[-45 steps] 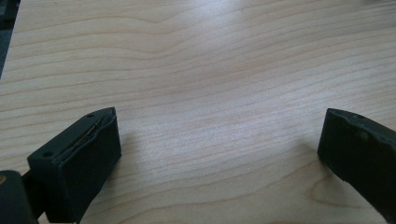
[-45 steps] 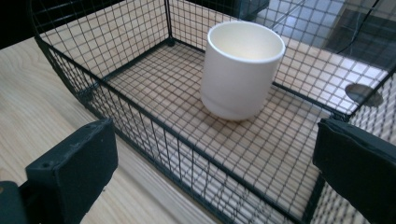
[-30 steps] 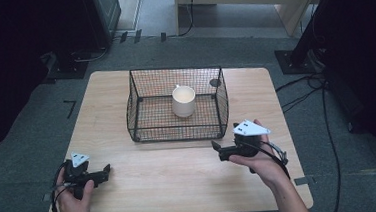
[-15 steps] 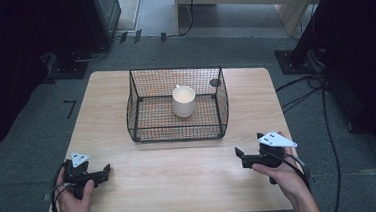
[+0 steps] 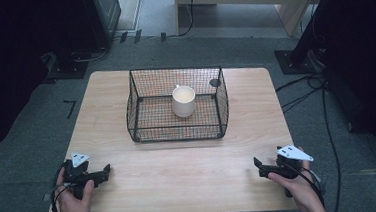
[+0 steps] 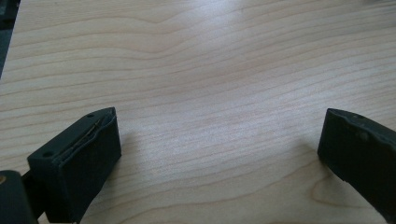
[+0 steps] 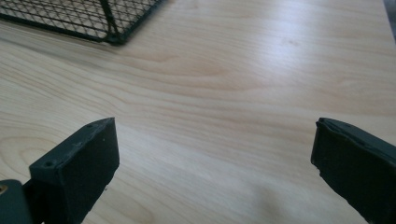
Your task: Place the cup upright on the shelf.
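A black wire basket [image 5: 141, 109] stands on the middle of the wooden table [image 5: 179, 159], and a white cup [image 5: 183, 101] sits upright inside it. My left gripper [image 5: 105, 171] rests at the table's near left corner, held in a hand, its jaws open and empty over bare wood [image 6: 210, 126]. My right gripper [image 5: 259, 167] lies at the near right corner, also open with nothing between its jaws. A corner of the basket [image 7: 109, 32] shows at the top left of the right gripper view.
A small dark round mark [image 5: 215, 82] lies on the table behind the basket's right side. Cables [image 5: 321, 106] run over the grey floor to the right. Dark equipment stands at the left [image 5: 104, 16] and right [image 5: 352, 49] of the table.
My right gripper has drawn back from near the basket's front right to the table's near right corner. The left gripper has stayed where it was.
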